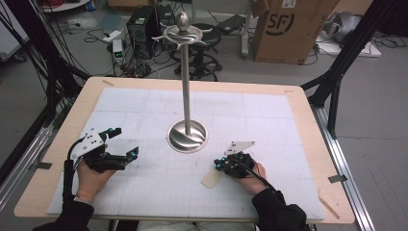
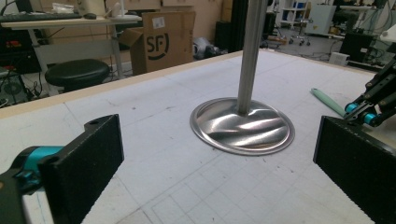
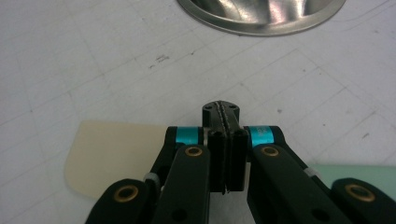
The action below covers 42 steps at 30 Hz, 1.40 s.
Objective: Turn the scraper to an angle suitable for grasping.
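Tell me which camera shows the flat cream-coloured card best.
The right gripper view: the flat cream-coloured card lies large beside the shut jaws. The high view shows it small, by the right gripper.

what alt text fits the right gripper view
The right gripper, jaws shut with nothing between them, points across a white gridded mat. A cream flat piece lies beneath it at left, and a steel stand base sits ahead.

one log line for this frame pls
left hand-held gripper: open, empty | right hand-held gripper: shut, above cream card | steel stand: mid-table, untouched
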Each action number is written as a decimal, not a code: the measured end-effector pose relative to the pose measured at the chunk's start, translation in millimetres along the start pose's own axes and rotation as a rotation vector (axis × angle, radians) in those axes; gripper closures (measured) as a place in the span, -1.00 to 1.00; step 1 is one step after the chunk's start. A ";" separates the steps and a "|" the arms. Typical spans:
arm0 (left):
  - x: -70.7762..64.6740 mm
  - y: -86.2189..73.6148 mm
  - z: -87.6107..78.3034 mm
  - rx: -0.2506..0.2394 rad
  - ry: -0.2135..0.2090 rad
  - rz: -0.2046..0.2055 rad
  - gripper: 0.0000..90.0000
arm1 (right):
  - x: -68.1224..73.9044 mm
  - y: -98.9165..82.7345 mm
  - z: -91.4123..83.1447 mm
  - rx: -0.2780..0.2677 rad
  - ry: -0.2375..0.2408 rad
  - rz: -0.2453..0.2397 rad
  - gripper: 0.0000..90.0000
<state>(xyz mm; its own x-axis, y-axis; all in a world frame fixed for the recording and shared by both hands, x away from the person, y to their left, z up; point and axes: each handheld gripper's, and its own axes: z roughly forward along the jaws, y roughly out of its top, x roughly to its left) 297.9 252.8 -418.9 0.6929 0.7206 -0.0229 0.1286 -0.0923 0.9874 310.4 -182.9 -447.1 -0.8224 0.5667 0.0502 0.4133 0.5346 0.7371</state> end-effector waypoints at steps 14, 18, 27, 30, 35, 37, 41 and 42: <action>1.1 0.1 0.2 -0.006 0.003 -0.005 -0.95 | -0.4 -17.0 -19.2 0.007 0.008 -0.008 1.00; 1.2 0.1 0.2 -0.006 0.004 -0.005 -0.95 | -3.9 -24.1 -29.3 0.021 0.006 -0.002 1.00; 1.3 0.1 0.3 -0.007 0.005 -0.006 -0.95 | -8.9 -36.6 -45.3 0.031 -0.028 0.012 1.00; 1.3 0.0 0.5 -0.006 0.007 -0.009 -0.95 | -11.6 -42.6 -51.5 0.027 -0.033 0.027 1.00; 1.2 0.2 0.3 -0.007 0.005 -0.006 -0.95 | -13.6 -49.2 -58.5 0.024 -0.043 0.048 1.00; 1.5 0.1 0.5 -0.007 0.006 -0.005 -0.95 | -14.1 -50.0 -59.0 0.021 -0.040 0.052 1.00; 1.4 -0.1 1.5 -0.014 0.007 -0.009 -0.95 | -16.7 -48.0 -64.5 0.026 -0.075 0.039 1.00; 1.4 -0.1 1.4 -0.014 0.006 -0.011 -0.95 | -21.0 -48.8 -69.0 0.011 -0.092 0.054 1.00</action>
<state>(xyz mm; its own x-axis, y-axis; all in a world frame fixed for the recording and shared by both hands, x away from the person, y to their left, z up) 299.9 252.9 -419.3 0.6871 0.7258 -0.0332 0.1263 -0.0743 0.9892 280.5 -264.1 -437.6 -0.7597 0.6497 0.0269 0.4603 0.5082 0.7279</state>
